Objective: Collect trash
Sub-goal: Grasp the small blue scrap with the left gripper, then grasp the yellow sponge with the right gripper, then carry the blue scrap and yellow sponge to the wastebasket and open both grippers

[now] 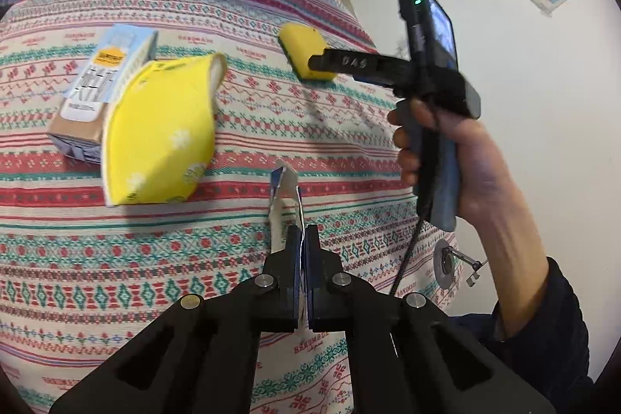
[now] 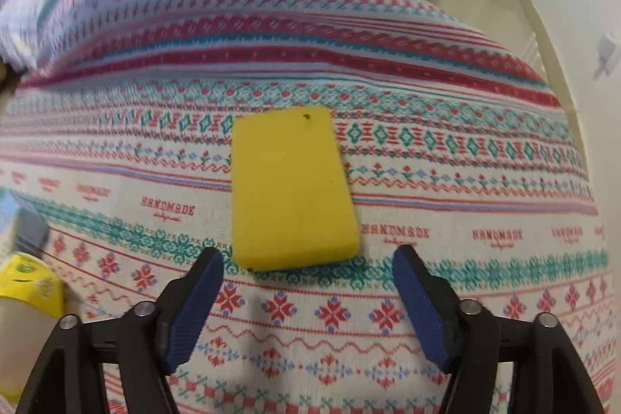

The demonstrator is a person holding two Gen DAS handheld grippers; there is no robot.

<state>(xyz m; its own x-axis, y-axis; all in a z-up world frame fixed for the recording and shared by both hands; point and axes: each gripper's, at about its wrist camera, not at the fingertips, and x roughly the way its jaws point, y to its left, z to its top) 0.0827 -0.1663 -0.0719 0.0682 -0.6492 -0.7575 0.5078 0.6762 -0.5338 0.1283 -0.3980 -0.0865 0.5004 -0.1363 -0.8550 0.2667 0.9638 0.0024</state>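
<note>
your left gripper [image 1: 302,239] pinches a torn wrapper scrap [image 1: 282,196] above the patterned cloth [image 1: 194,258]. your right gripper [image 2: 308,258] is spread wide just short of the yellow sponge [image 2: 291,187]. farther left lie a yellow tissue pack [image 1: 159,130] and a carton [image 1: 101,80].

- Table [image 1: 194,278] covered with a patterned red, green and white woven cloth.
- Yellow sponge [image 1: 304,47] lies far right.
- Yellow packet [image 1: 159,134] lies left, overlapping a carton [image 1: 97,84] behind it.
</note>
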